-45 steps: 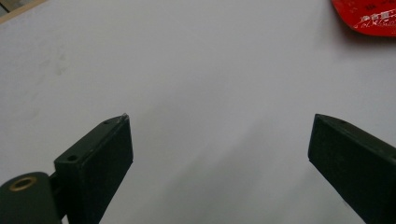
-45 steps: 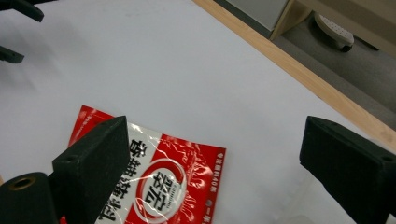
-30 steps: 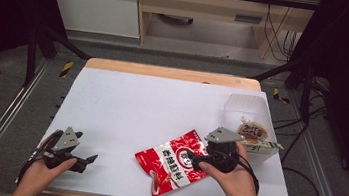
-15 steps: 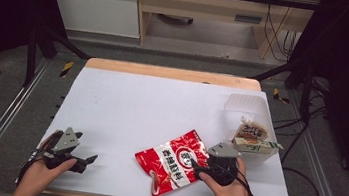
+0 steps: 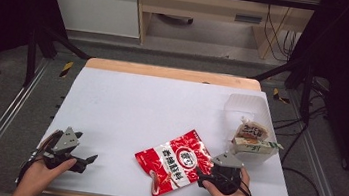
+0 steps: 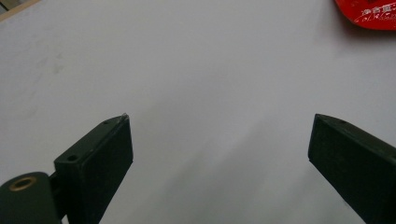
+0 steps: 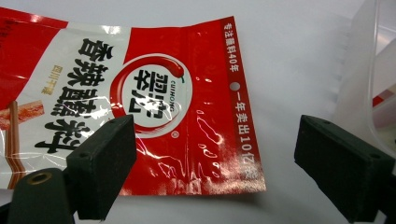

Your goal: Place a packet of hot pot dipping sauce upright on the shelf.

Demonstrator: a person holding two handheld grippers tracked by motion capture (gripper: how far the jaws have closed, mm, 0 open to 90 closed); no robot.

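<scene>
**Items on the bench**

A red snack packet (image 5: 174,162) lies flat on the white bench (image 5: 151,105). A clear plastic bin (image 5: 251,112) at the right edge holds a wrapped bun (image 5: 251,131) and a carton (image 5: 256,145).

red/white snack bag (image 5: 177,162), white table (image 5: 151,105)

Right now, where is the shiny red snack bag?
In the high view the shiny red foil snack bag lies flat on the white table, near its front edge and right of centre, just left of the right tongs and the clear plastic tub.
</scene>
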